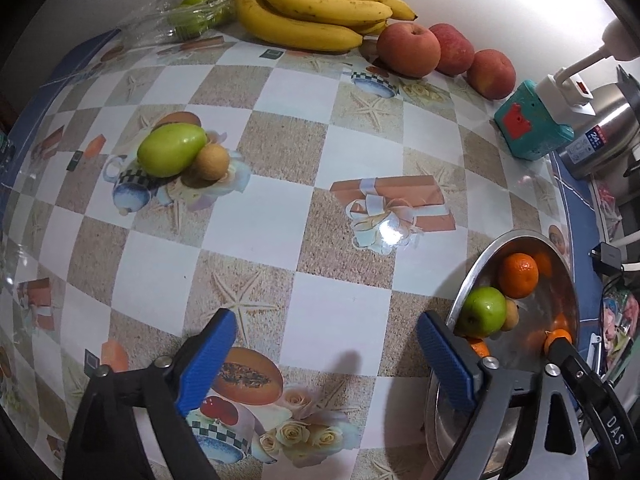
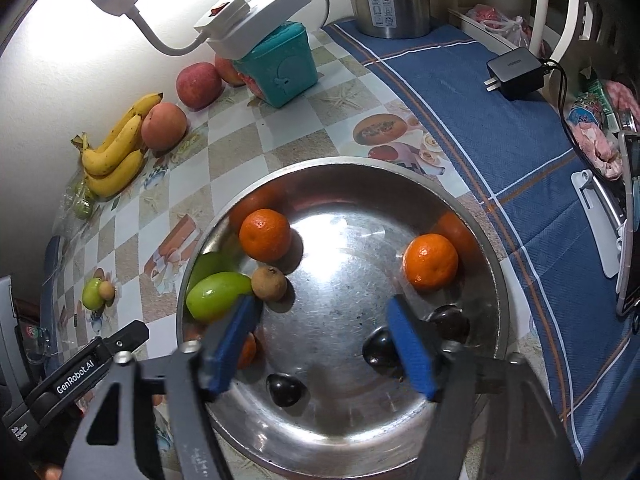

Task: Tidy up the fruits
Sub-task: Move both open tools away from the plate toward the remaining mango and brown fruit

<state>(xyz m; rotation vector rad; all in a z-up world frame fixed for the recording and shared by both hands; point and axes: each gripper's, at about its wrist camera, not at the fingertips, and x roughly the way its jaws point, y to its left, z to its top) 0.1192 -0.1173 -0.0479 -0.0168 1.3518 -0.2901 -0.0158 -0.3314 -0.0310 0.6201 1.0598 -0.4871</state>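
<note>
My left fingers stand wide apart with nothing between them, low over the checked worktop; my right fingers are spread just as wide and hold nothing, hovering over the steel bowl.

From the left fingers the loose green fruit lies ahead and to the left, well apart from the tips, resting on the worktop with a small brown fruit touching its right end; its long axis runs roughly across my view, tilted a little up to the right, so the span of my fingers lies along it, not across it; I judge I would turn the wrist to close across its short width. The bowl sits to the right of my left fingers, just beside the right tip.

In the right view the same pair shows far off to the left, past the bowl's rim, so my left hand is plainly the nearer one for it.

Under the right fingers the bowl already holds two oranges, a green fruit touching a brown one, and dark plums; a further orange shows partly behind the left finger.

Farther out, by the wall, lie bananas, three apples and a bag of green fruit.
</note>
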